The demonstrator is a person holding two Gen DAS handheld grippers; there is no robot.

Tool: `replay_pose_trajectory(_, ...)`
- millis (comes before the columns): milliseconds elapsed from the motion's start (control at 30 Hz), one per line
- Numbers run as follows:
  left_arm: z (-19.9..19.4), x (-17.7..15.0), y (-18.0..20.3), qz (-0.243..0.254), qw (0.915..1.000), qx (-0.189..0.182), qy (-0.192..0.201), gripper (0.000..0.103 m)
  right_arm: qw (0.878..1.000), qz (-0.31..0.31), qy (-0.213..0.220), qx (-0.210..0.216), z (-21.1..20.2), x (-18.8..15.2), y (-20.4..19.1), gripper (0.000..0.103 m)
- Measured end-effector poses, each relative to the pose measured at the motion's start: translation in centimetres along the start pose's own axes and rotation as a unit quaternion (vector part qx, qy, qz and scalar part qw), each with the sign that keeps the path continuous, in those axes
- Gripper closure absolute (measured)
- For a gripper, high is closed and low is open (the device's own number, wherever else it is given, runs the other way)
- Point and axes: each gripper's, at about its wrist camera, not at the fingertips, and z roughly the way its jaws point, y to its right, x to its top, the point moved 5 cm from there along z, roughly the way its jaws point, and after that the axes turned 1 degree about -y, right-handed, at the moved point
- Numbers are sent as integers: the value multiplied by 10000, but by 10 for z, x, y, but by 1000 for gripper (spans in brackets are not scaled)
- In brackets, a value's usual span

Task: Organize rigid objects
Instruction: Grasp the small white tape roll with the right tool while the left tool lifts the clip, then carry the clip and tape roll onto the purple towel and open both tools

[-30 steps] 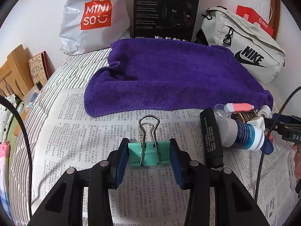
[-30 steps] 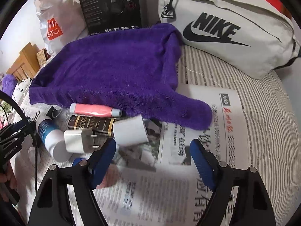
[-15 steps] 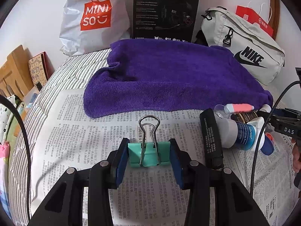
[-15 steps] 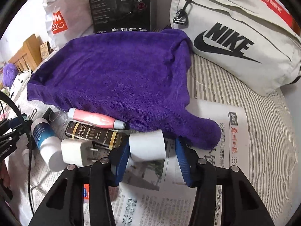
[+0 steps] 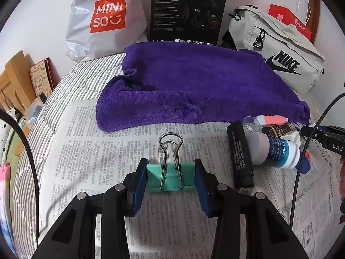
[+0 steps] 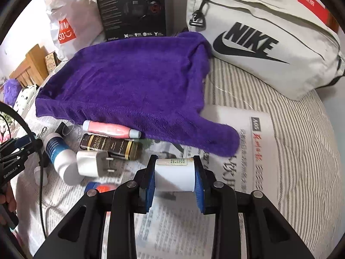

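- Left gripper [image 5: 170,178] has its blue pads pressed on both sides of a teal binder clip [image 5: 170,178], wire handles pointing away from the camera, out over the newspaper [image 5: 90,151].
- Whether the clip rests on the paper or sits just above it, I cannot tell from this angle.
- Right gripper [image 6: 175,178] is pinching a white cylinder [image 6: 174,176], a small container lying sideways between the pads, a printed label on its upper side.
- To the left in the right wrist view, a cluster of small things lies on the newspaper: a white plug [image 6: 90,166] with its prongs toward the gripper, a dark box with gold bands [image 6: 110,145], and a pink tube [image 6: 112,128] right at the towel's edge.
- A white bottle with a blue label [image 6: 60,157] lies tilted just left of the plug.
- In the left wrist view, a black bar-shaped item [image 5: 239,153] lies on the paper beside that bottle, between it and the clip.
- Purple towel [image 5: 194,86] is spread behind everything, its near edge overlapping the newspaper.
- At the back: a white shopping bag [image 5: 103,19], a black product box [image 5: 187,10] standing upright, and a pale Nike bag [image 6: 258,43] on the striped bedding [image 6: 301,140].
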Motion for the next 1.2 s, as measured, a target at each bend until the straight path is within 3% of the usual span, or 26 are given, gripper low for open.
replay_pose_trajectory(633,-54,23,-14,-1,9997,57,254,63,9999,-13,28,159,-36,3,-18,72)
replay_pose_trajectory(933,-71,59,-10,68,9989,6,469,63,9997,-29,159,195,-50,33,-22,72)
replay_pose_trajectory(1200,-59,97,-3,242,9986,-79,468,63,9993,83,277,227,-46,68,-16,72)
